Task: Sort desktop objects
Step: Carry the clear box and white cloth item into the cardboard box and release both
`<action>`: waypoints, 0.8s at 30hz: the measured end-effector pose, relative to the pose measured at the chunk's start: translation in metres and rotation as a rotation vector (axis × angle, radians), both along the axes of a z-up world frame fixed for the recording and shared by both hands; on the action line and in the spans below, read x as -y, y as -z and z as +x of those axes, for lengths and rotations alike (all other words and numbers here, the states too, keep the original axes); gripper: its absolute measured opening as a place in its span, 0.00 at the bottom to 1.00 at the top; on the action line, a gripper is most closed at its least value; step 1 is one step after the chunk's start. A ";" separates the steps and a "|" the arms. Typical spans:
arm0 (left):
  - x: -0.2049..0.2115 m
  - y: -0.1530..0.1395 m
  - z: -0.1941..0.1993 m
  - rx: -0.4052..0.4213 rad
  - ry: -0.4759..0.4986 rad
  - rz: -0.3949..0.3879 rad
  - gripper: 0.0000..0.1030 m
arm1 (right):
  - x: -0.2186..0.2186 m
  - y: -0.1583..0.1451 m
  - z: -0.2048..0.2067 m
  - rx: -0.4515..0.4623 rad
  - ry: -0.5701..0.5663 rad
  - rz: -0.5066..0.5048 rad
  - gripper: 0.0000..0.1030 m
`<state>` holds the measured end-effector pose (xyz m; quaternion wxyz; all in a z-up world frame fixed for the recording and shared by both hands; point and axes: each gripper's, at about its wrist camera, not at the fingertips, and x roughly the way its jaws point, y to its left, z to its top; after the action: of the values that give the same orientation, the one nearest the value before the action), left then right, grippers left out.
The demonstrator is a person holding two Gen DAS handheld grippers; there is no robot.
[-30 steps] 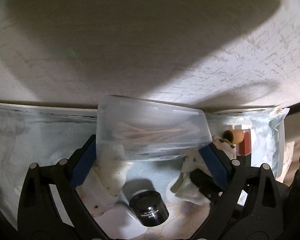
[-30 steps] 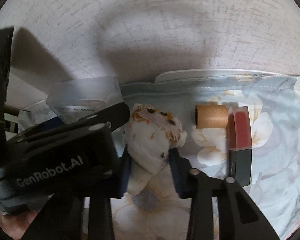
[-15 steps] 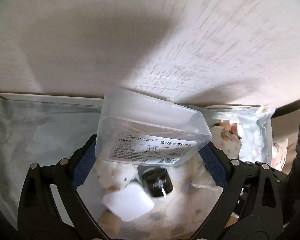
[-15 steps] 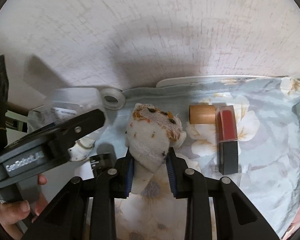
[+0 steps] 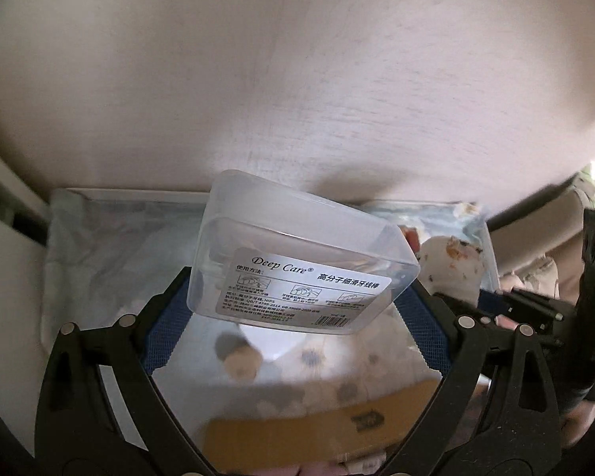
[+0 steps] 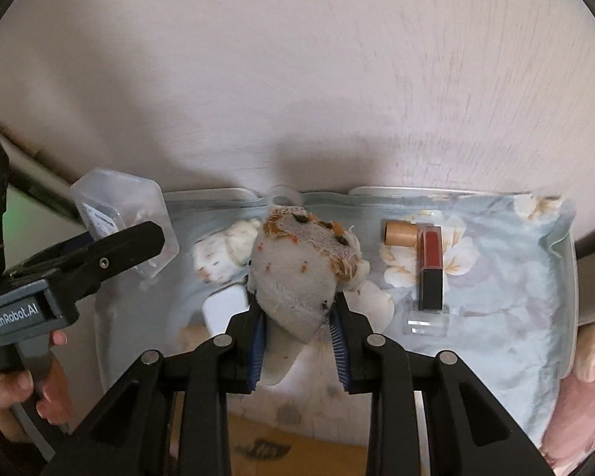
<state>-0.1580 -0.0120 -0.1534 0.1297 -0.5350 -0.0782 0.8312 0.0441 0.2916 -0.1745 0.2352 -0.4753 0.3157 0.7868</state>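
My left gripper [image 5: 297, 309] is shut on a clear plastic floss-pick box [image 5: 297, 261] with a "Deep Care" label, held tilted above the floral cloth [image 5: 99, 246]. The box also shows in the right wrist view [image 6: 127, 214] at the left. My right gripper [image 6: 297, 317] is shut on a white plush toy [image 6: 301, 273] with orange and black spots, lifted above the cloth [image 6: 496, 317]. The toy shows at the right in the left wrist view [image 5: 452, 265].
On the cloth lie a wooden tube [image 6: 400, 233], a red lipstick with black cap [image 6: 430, 269], a second small plush [image 6: 226, 254] and a white case [image 6: 224, 309]. A brown cardboard piece [image 5: 317, 432] lies at the near edge. A white wall [image 6: 297, 79] stands behind.
Both grippers have risen and pulled back from the cloth with their objects. The floss box has tilted so its label faces me. The near cardboard edge has come into view.
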 end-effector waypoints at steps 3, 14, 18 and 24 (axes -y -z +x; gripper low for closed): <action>0.013 -0.022 0.023 -0.023 0.015 0.004 0.93 | 0.012 -0.022 -0.007 -0.009 -0.049 0.020 0.26; 0.026 -0.061 0.115 -0.043 0.080 0.026 0.93 | 0.077 -0.042 0.035 0.043 -0.215 0.057 0.26; 0.021 -0.045 0.153 -0.001 0.116 0.008 0.93 | 0.106 -0.046 0.051 0.050 -0.241 0.057 0.26; 0.018 -0.014 0.189 0.084 0.139 -0.002 0.93 | 0.134 -0.035 0.075 0.088 -0.258 0.037 0.26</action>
<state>0.0312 -0.0303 -0.1398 0.1833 -0.5735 -0.0452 0.7972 0.1192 0.1572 -0.1398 0.1544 -0.5416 0.2266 0.7947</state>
